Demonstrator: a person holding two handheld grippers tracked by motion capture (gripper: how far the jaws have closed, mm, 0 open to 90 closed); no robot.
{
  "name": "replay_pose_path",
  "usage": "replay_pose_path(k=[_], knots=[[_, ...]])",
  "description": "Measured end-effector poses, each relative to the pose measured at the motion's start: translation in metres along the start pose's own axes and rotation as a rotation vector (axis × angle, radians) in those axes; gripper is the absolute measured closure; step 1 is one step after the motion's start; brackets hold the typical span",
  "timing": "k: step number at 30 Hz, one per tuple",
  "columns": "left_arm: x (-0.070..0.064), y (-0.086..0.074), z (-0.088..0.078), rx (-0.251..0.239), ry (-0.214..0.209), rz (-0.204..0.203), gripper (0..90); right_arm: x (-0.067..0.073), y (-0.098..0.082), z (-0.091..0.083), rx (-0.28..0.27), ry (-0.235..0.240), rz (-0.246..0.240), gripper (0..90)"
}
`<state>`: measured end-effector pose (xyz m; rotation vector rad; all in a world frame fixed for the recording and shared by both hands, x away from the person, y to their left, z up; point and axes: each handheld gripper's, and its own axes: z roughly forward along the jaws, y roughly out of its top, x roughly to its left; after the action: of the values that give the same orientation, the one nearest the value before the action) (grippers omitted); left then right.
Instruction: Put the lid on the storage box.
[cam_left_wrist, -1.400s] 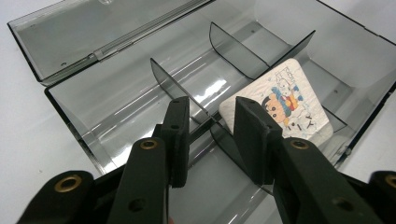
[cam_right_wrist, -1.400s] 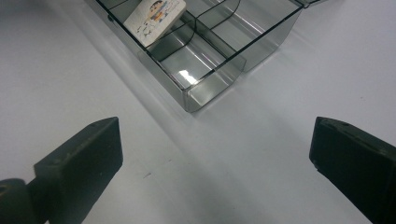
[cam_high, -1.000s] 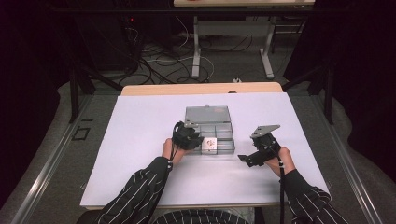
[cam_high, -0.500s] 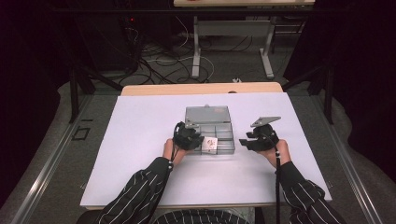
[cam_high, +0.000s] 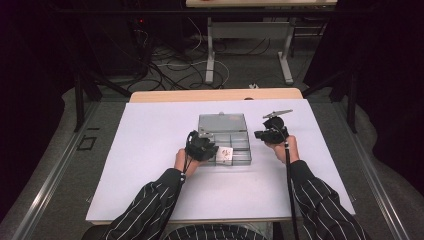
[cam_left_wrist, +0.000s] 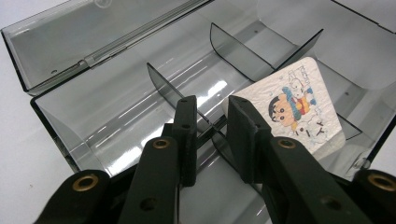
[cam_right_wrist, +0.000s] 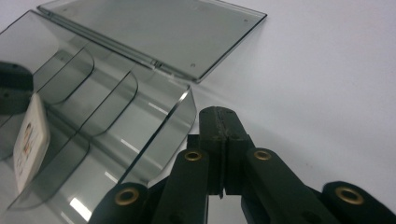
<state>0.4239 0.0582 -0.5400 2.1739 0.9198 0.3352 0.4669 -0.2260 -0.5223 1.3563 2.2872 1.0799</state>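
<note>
I see the smoky clear compartment box (cam_high: 227, 137) lying open, lid flat behind, cartoon card (cam_left_wrist: 294, 105) leaning inside.

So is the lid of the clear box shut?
No, the lid lies folded back flat on the table behind the open box, leaving its compartments uncovered.

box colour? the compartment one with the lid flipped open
Smoky transparent grey, dividers too. The box shows best in the left gripper view.

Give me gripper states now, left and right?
Left gripper: jaws closed on a divider of the clear box.
Right gripper: jaws just closed, shut on nothing.
</note>
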Motion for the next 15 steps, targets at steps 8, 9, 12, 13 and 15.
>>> replay_pose_path(k=[8,9,12,13,15], knots=[[0.000,0.000,0.000,0.001,0.000,-0.001,74.2,-0.001,0.013,0.027,0.034,-0.029,0.066,90.0],[0.000,0.000,0.000,0.000,0.001,0.000,74.2,-0.002,0.014,0.031,0.038,-0.029,0.078,90.0],[0.000,0.000,0.001,-0.009,0.005,-0.001,74.3,-0.002,0.017,0.041,0.062,-0.031,0.107,90.0],[0.000,0.000,0.000,-0.002,-0.001,0.001,74.3,-0.002,0.018,0.044,0.070,-0.025,0.118,90.0],[0.000,0.000,0.001,-0.008,0.001,0.000,74.4,-0.003,0.019,0.050,0.075,-0.025,0.115,90.0]])
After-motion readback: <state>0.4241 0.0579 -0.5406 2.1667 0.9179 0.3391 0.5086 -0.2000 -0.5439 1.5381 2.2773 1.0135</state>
